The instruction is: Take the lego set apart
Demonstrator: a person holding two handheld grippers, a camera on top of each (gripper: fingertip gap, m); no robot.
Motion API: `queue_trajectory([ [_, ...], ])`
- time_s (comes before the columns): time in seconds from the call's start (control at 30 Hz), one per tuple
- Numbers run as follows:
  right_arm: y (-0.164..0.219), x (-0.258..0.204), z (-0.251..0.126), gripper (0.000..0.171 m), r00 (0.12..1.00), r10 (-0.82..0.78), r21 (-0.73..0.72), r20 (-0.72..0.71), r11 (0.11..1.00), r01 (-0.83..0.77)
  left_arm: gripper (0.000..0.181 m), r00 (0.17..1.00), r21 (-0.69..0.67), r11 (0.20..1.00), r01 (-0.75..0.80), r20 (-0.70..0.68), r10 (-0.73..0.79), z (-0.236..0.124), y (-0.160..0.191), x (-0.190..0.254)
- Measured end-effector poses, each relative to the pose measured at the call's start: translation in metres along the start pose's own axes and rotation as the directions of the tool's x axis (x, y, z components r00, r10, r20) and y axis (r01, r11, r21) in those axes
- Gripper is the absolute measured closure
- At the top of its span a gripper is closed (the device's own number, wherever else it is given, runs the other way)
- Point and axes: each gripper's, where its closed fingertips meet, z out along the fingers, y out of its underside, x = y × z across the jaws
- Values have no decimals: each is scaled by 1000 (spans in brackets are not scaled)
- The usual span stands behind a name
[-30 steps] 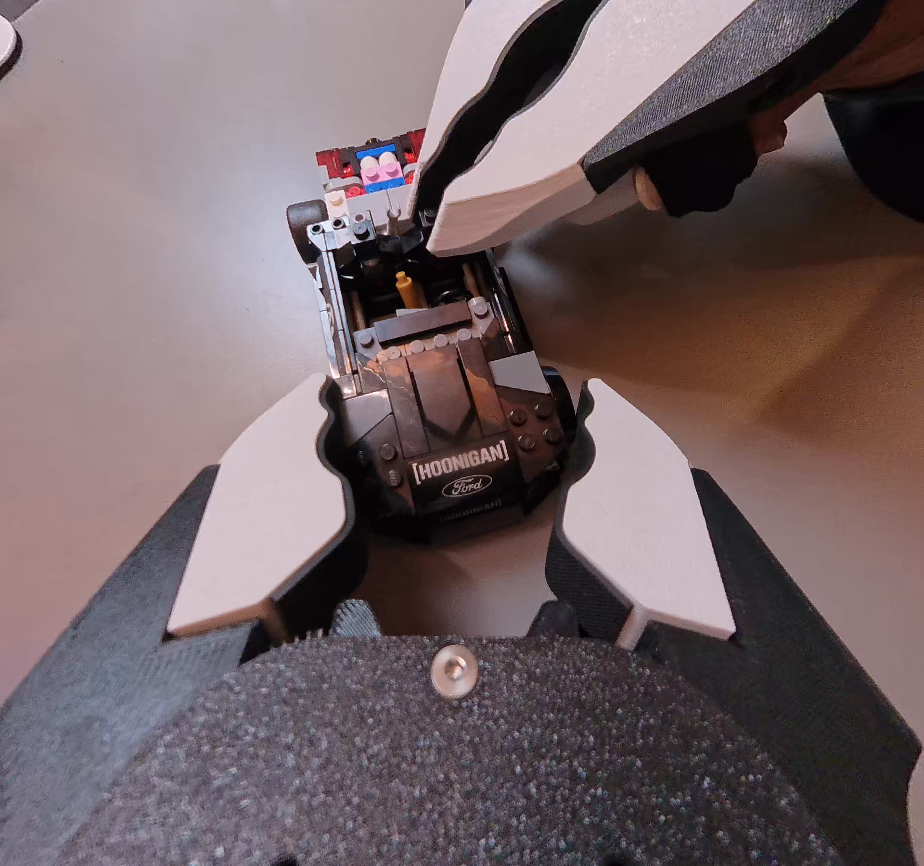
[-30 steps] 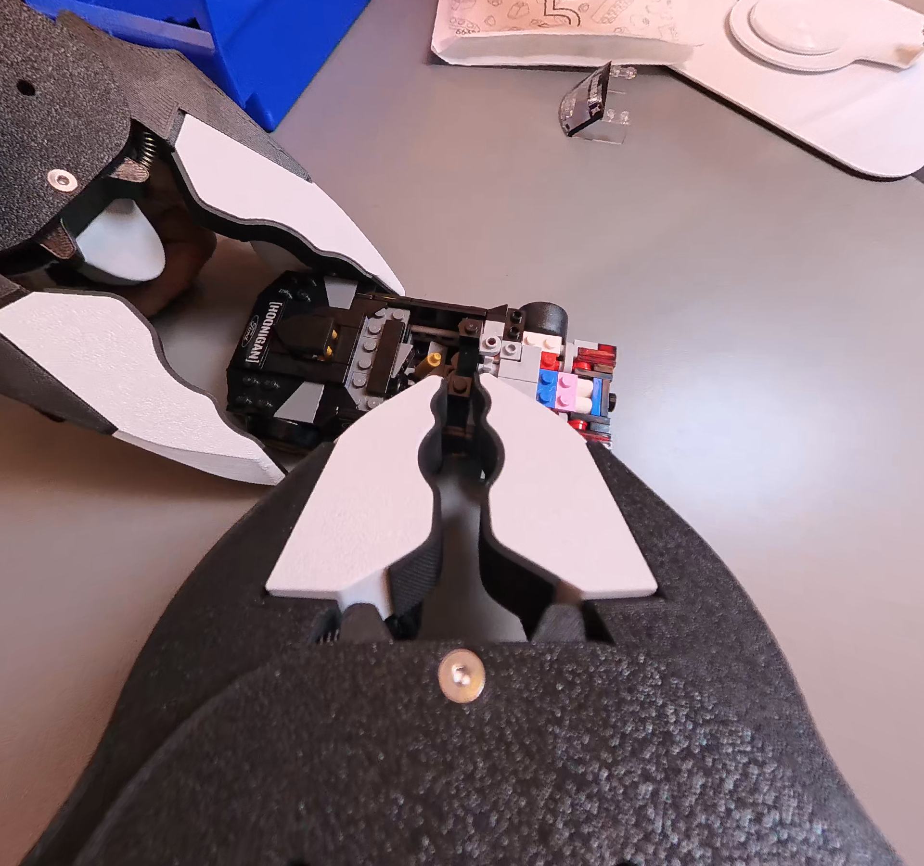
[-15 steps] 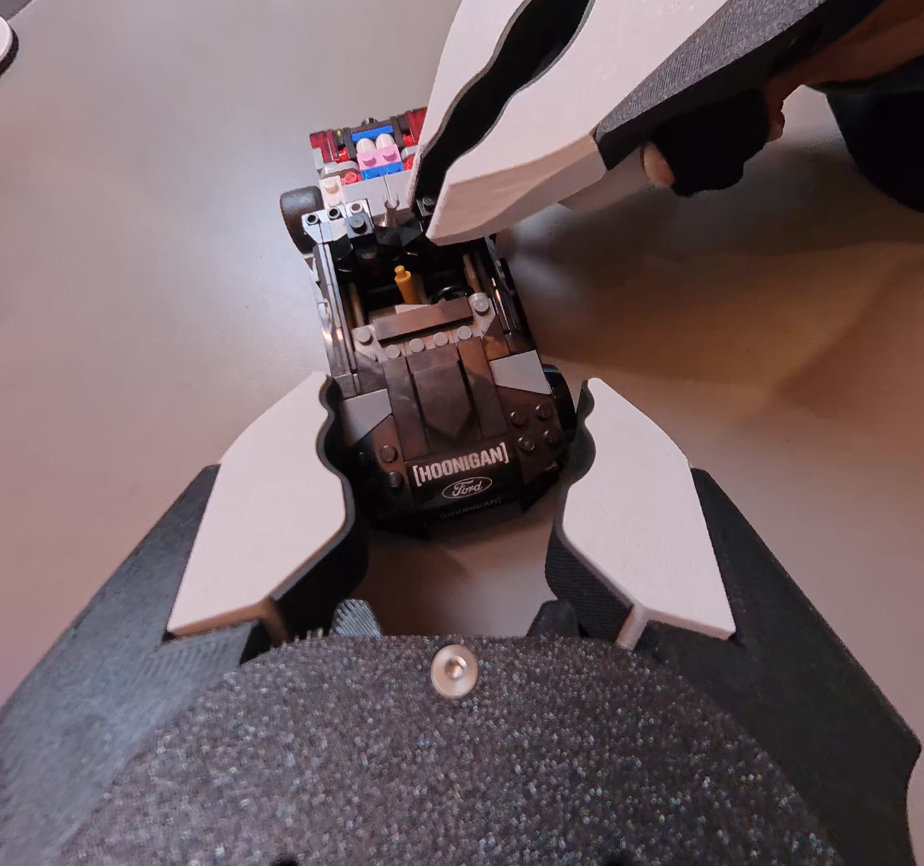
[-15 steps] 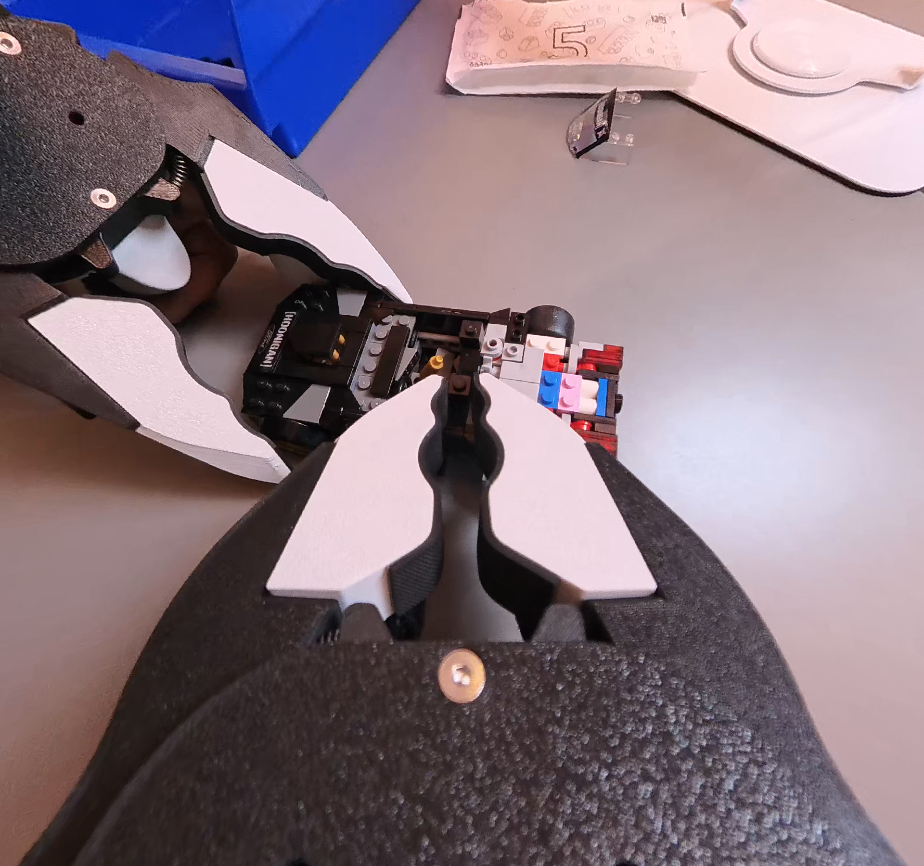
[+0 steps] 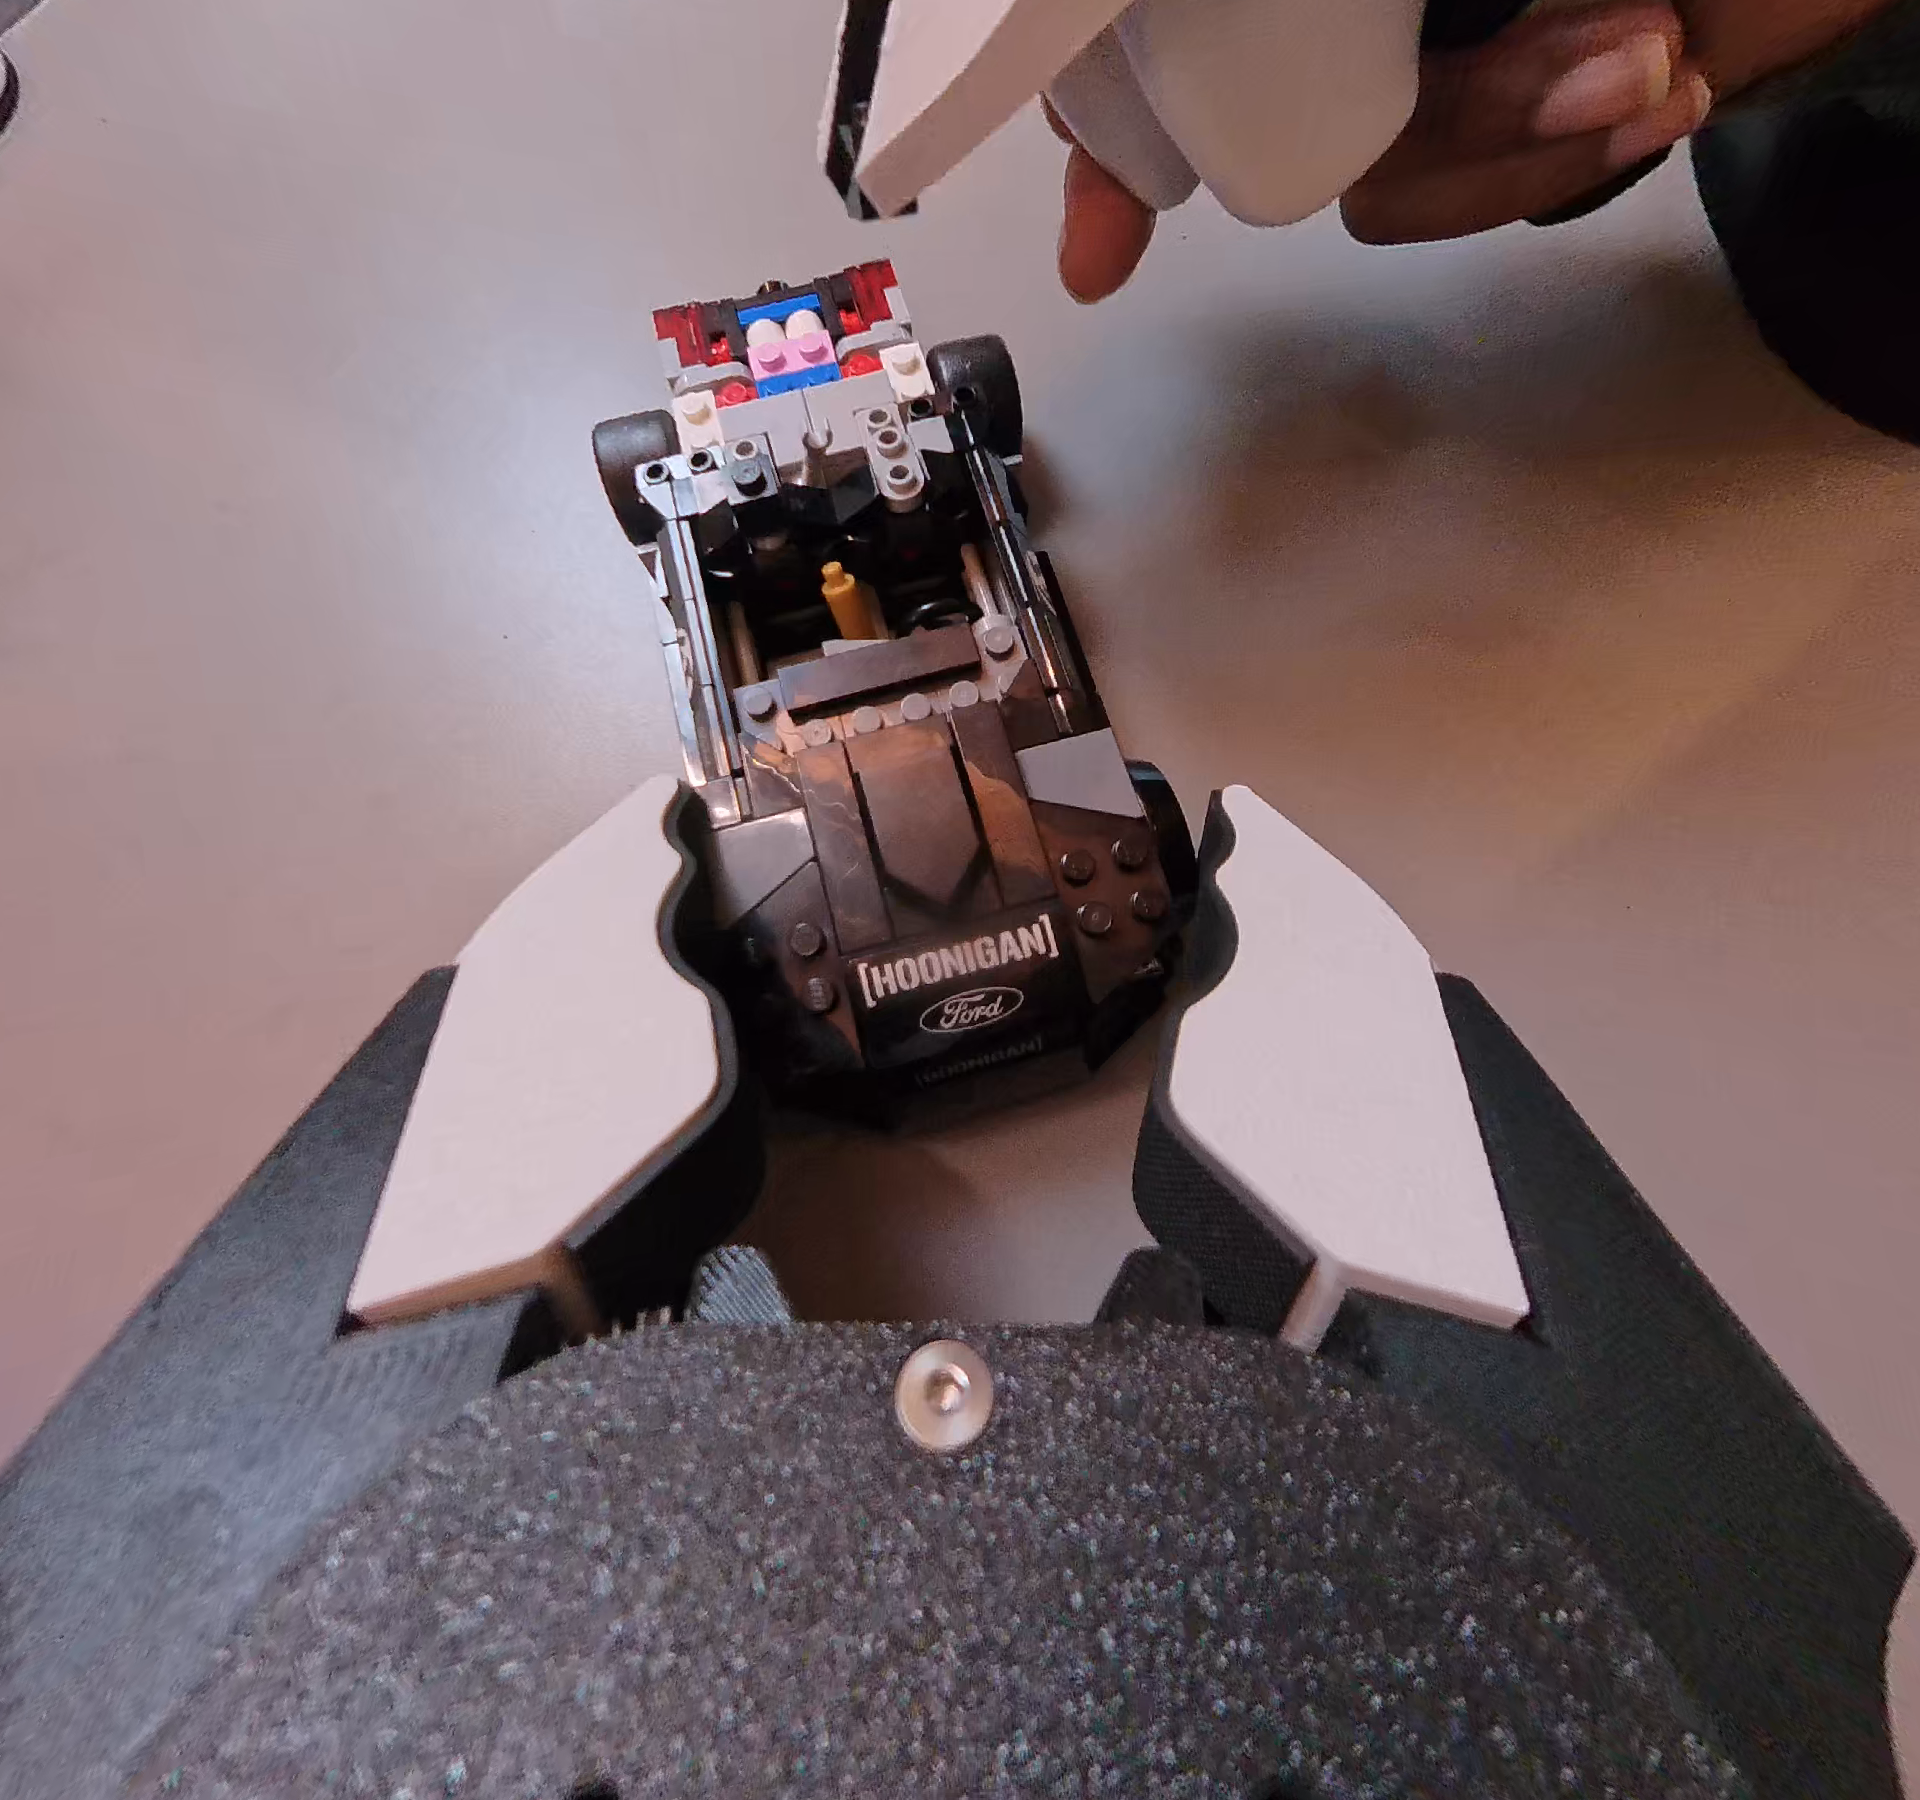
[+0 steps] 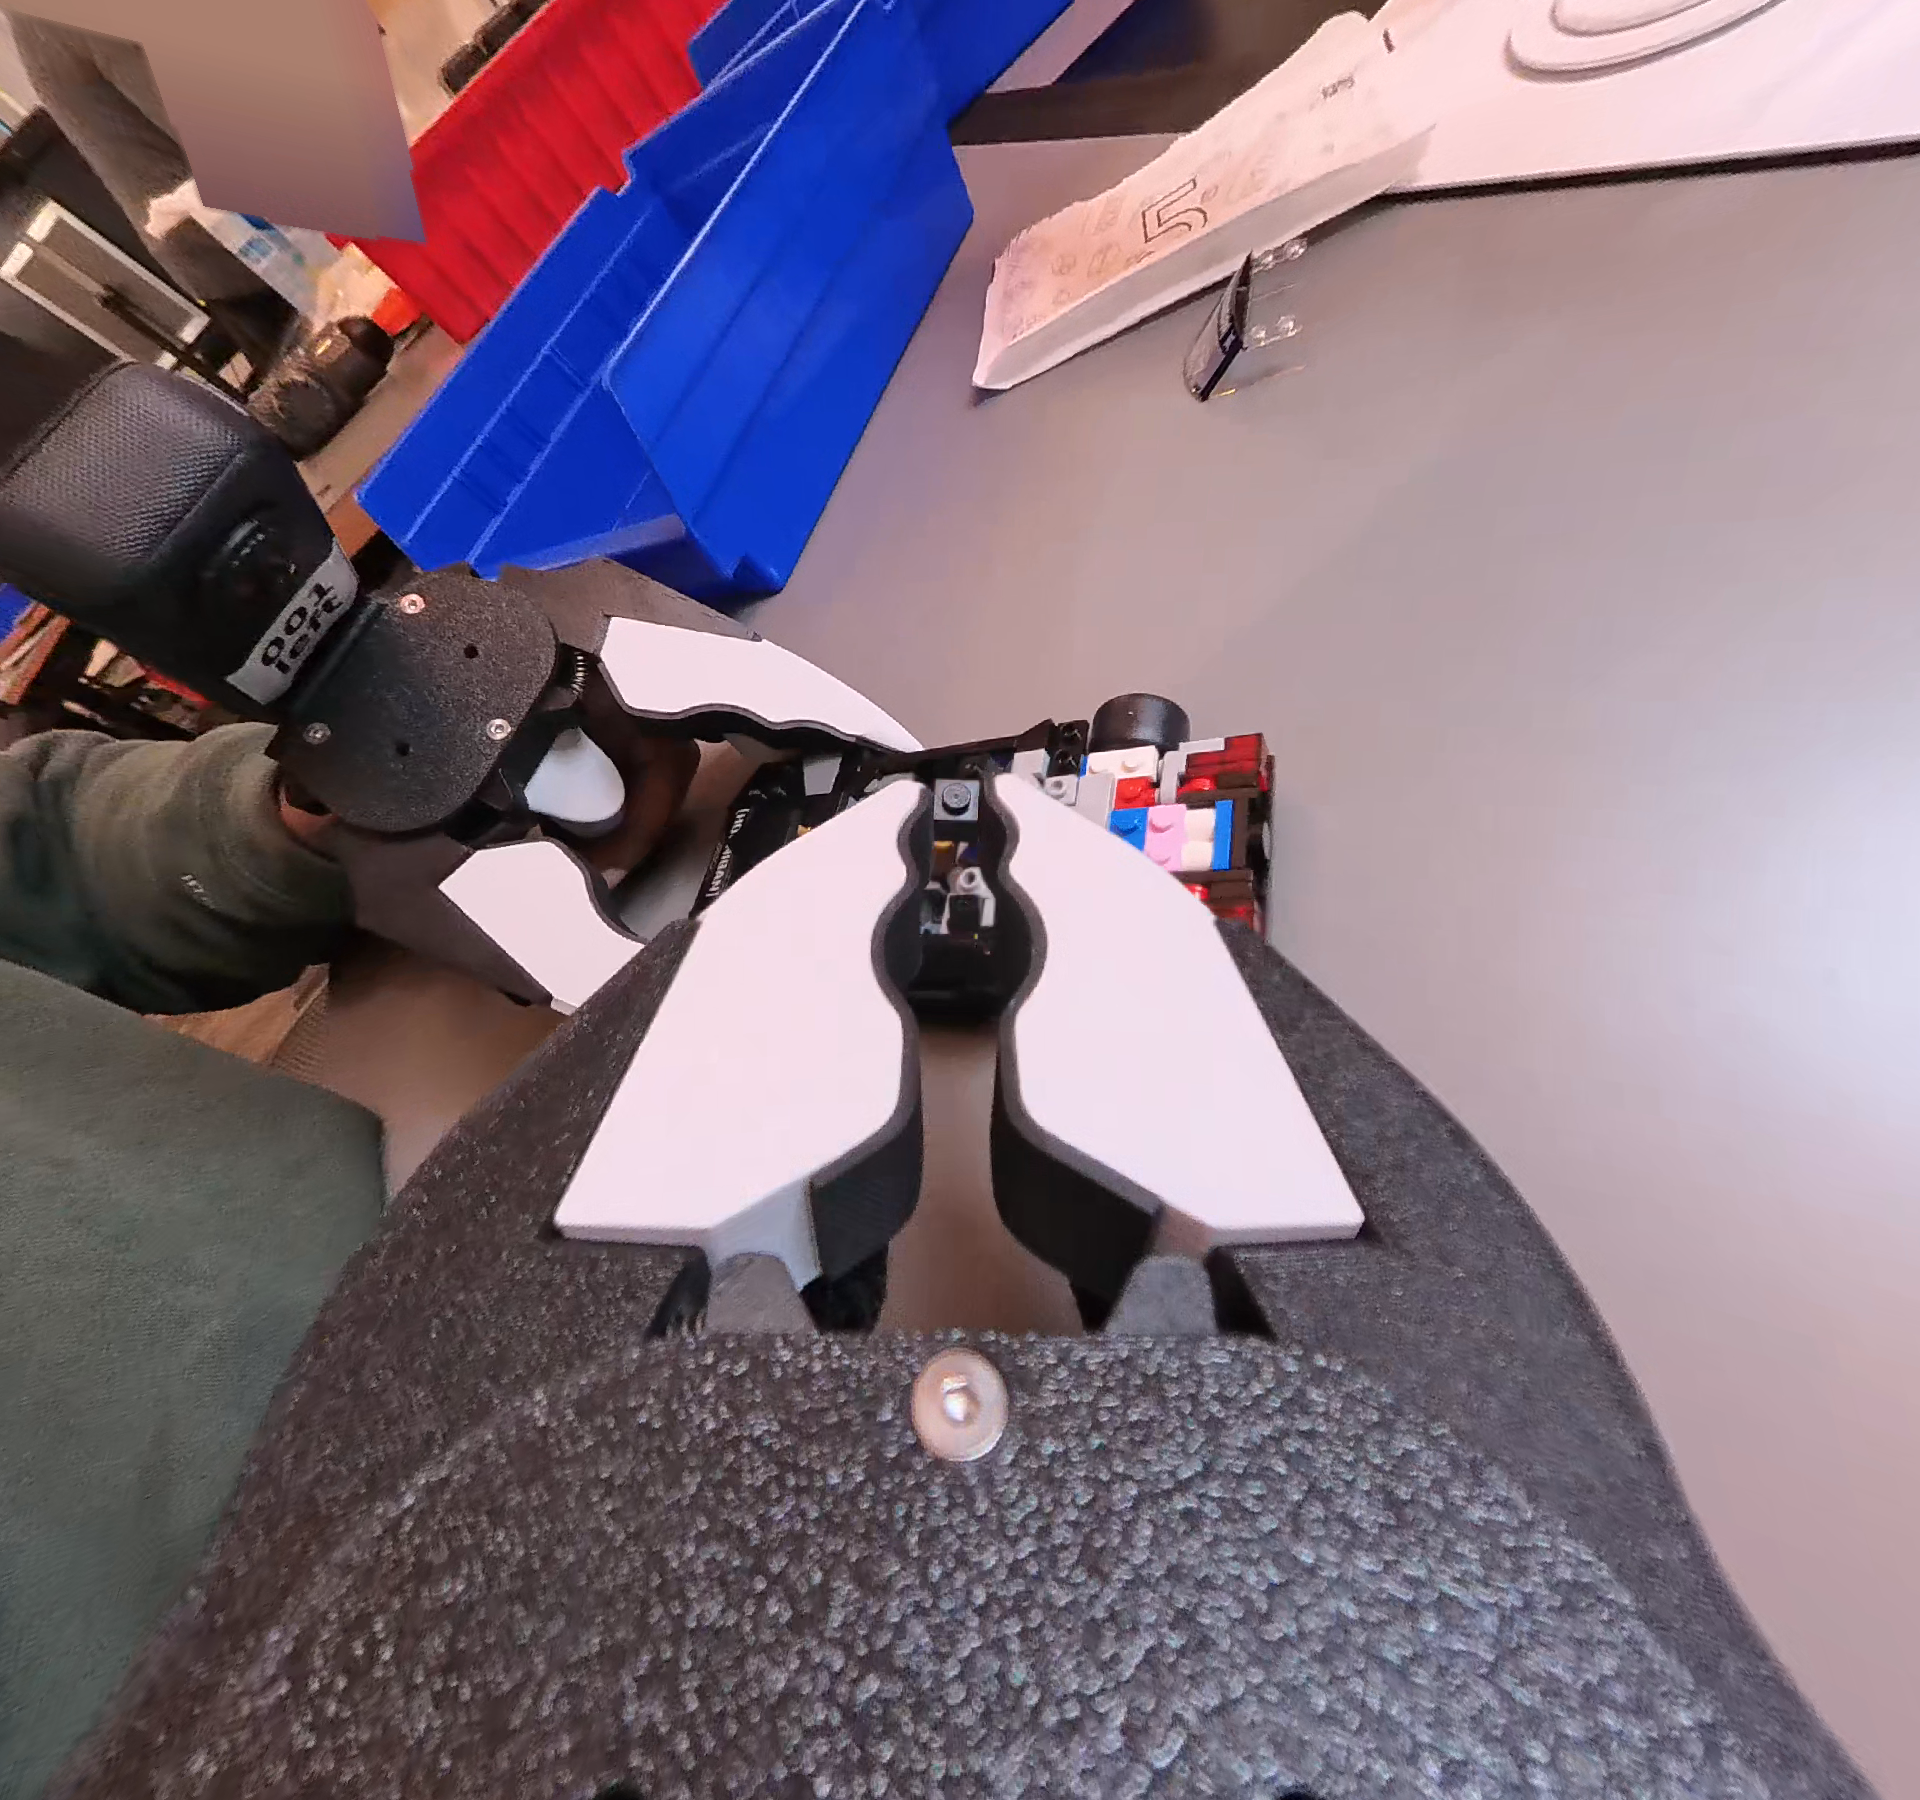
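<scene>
A black lego car stands on the grey table, with red, blue and pink bricks at its rear. My left gripper is shut on the car's front end, one finger against each side by the front wheels. My right gripper is shut on a small black lego piece pinched at its fingertips. It hangs in the air above the car's rear and shows in the left wrist view at the top. The car's cockpit is open, with a yellow peg inside.
A blue bin and a red bin stand beyond the car. A white paper bag, a clear windshield piece and a white base plate lie at the far right. A green sleeve is at the left. The gap from one gripper's tips to the other's is roughly 9 cm.
My right gripper has lifted up and away from the car's cockpit with the small black piece between its fingers. The left gripper and the car have stayed put.
</scene>
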Motion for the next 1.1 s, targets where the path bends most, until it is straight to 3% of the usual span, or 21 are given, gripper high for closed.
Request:
queue_trajectory([
  [0.3,-1,-8,3,163,992,-125,27,12,992,124,87,999,5,1000,-21,-32,21,-3,0,0],
  [0.4,-7,-24,1,163,979,-189,87,76,979,182,79,998,123,992,6,-64,2,-19,-21,-3],
  [0.47,-15,-44,-5,163,953,-266,174,145,955,240,94,997,265,964,23,-76,-3,-39,-45,-6],
  [0.53,-21,-67,-13,163,906,-382,267,183,906,328,130,978,389,915,106,-205,-26,-59,-65,4],
  [0.6,-22,-85,-17,163,854,-485,325,188,851,412,150,904,431,855,289,-418,-96,-75,-78,18],
  [0.73,-15,-108,-18,163,781,-593,364,197,783,503,160,650,338,730,594,-736,-187,-95,-93,31],
  [0.83,-11,-117,-16,163,741,-649,374,173,739,560,160,553,245,711,659,-799,-237,-93,-92,37],
  [1.0,-7,-118,-12,163,663,-745,348,76,643,682,165,492,175,716,676,-831,-261,-92,-90,44],
  [1.1,-6,-119,-11,163,573,-820,331,-10,538,775,168,467,157,718,678,-847,-256,-94,-89,46],
])
